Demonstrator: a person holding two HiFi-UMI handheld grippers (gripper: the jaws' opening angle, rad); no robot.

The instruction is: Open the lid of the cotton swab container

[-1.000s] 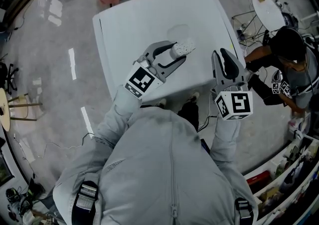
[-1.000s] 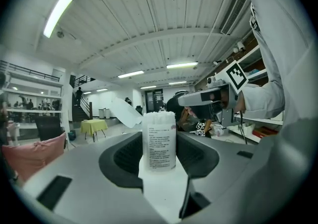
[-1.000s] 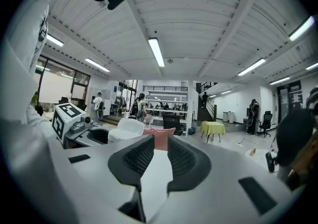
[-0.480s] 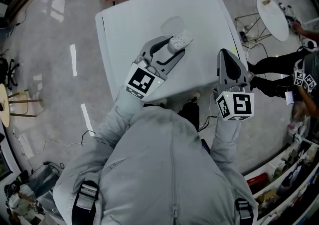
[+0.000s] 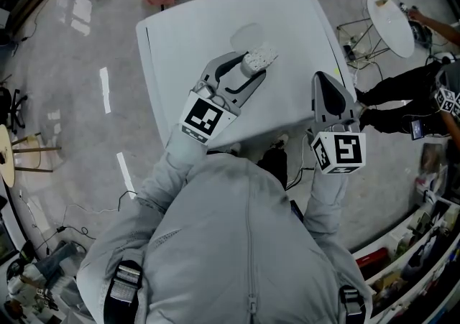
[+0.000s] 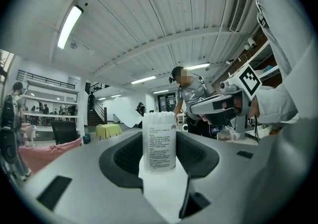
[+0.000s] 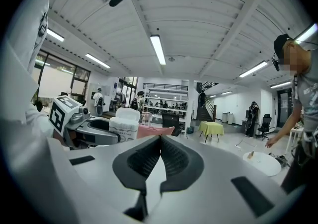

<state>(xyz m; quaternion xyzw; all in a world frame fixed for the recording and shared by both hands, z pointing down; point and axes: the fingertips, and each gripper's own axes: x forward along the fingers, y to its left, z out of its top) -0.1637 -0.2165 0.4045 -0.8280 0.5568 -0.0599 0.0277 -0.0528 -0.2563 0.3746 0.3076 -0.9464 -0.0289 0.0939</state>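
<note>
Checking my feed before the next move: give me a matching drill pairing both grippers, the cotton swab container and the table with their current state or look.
Column one:
1. left gripper
2. right gripper
3. cotton swab container
4. table

Column two:
A. white, beneath the container
B. jaws together, nothing between them
C. swab tips showing at its end
D. jaws closed on the container

Pairs: 1-D, 2-B, 3-C, 4-A.

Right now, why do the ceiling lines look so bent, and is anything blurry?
Left and right gripper views: wide lenses bow the ceiling and blacken the corners. Left gripper view: the swab container looks sharp. Head view: glare on the floor, upper left.
</note>
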